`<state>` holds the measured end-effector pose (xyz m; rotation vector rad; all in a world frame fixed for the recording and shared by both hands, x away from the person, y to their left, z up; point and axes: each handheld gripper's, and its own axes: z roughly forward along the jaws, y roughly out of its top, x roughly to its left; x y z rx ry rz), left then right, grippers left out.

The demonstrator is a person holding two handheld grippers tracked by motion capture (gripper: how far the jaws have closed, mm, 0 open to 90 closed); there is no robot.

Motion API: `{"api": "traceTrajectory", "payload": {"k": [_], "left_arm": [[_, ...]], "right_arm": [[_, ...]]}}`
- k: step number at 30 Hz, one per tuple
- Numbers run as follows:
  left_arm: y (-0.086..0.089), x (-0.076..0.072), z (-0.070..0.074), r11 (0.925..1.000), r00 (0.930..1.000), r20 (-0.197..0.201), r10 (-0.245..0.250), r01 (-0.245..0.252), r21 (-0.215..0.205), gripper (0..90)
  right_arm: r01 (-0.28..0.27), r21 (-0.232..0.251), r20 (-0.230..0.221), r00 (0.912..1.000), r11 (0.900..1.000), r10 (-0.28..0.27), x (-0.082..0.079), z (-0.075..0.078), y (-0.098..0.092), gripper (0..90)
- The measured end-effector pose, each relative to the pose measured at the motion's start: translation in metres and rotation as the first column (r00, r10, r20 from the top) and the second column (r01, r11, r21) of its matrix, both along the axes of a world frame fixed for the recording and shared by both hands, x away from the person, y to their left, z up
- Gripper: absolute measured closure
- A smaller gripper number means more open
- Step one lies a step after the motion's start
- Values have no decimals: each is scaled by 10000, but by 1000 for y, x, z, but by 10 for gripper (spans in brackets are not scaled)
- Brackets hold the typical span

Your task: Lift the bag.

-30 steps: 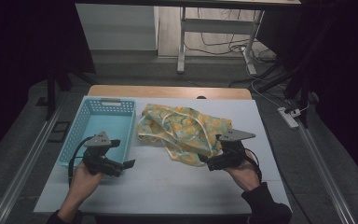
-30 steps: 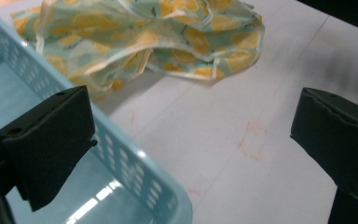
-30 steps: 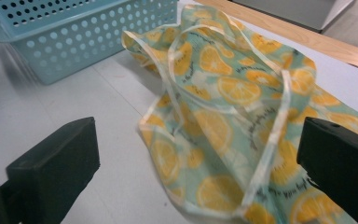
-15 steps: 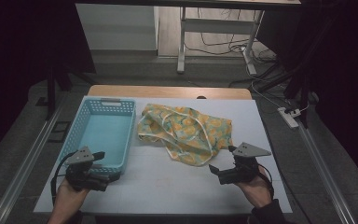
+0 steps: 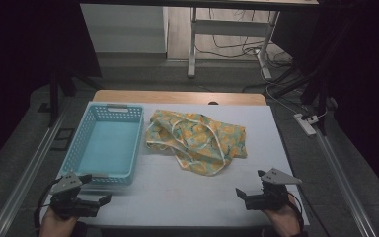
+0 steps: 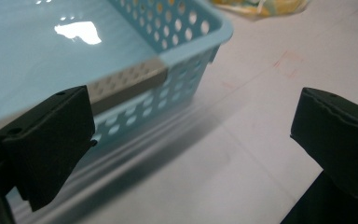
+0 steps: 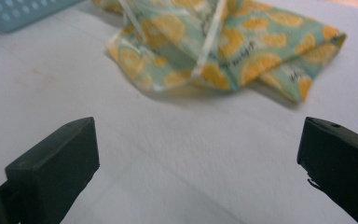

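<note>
A crumpled cloth (image 5: 197, 140) printed with oranges on pale green lies on the white table (image 5: 177, 192), right of a light blue plastic basket (image 5: 107, 143) with nothing in it. My left gripper (image 5: 101, 200) is at the near left corner, just in front of the basket's near edge, jaws wide open and bare. In the left gripper view the basket's corner (image 6: 168, 51) is close between the jaws of the left gripper (image 6: 191, 135). My right gripper (image 5: 243, 194) is open at the near right. In the right gripper view the cloth (image 7: 223, 51) lies ahead of the right gripper (image 7: 198, 154), apart from it.
The table's near edge runs just under both hands. Metal rails (image 5: 24, 182) flank the table on both sides. A power strip (image 5: 306, 123) and cables lie on the floor at the right. A desk frame (image 5: 192, 44) stands beyond the far edge.
Both grippers have drawn back toward the near edge. The left one went from beside the basket to the near left corner. The right one left the cloth's edge. The cloth has not moved.
</note>
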<state>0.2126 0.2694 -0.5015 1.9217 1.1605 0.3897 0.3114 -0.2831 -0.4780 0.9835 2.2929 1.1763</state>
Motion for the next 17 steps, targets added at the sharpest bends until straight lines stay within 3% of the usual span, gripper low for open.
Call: {"api": "traceTrajectory", "payload": {"k": [4,10,17], "left_arm": [[5,-4,-7,9994,9995,-162,281,-278,207,0],[7,-6,-17,9941,9966,-593,567,-509,953,0],[9,-3,-18,9956,9933,-908,714,-654,679,0]], "right_arm": [[181,-268,-161,9997,9995,-185,-7,-8,-7,0],[323,-655,-672,9971,9973,-367,-16,-20,-14,0],[453,-666,-698,9963,9968,-500,-17,-21,-16,0]]}}
